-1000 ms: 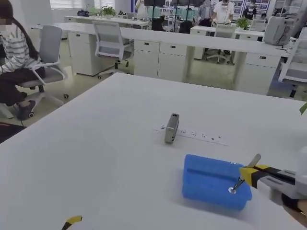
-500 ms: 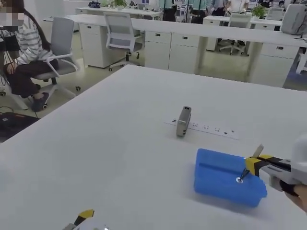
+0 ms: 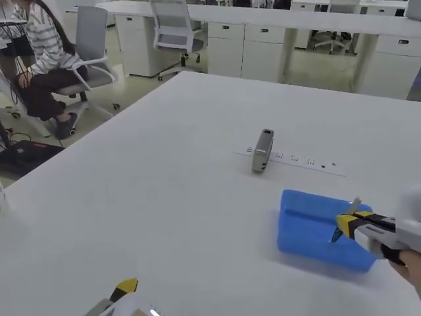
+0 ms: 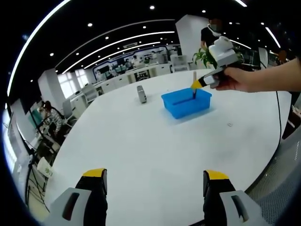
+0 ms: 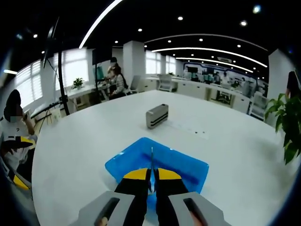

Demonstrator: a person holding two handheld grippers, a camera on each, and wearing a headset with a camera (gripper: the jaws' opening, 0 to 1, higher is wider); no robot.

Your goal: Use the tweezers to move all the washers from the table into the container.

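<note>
right gripper (image 5: 151,175) squeezes the thin metal tweezers (image 5: 152,157), tips down inside the blue plastic container (image 3: 302,204), can't tell if they're pinching a washer; left gripper (image 4: 155,175) is spread, farther off

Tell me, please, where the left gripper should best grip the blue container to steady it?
Probably its thin upright wall on the side away from the tweezers, pinched from above, one finger inside and one outside: the blue container is open-topped, and the left gripper is open.
</note>
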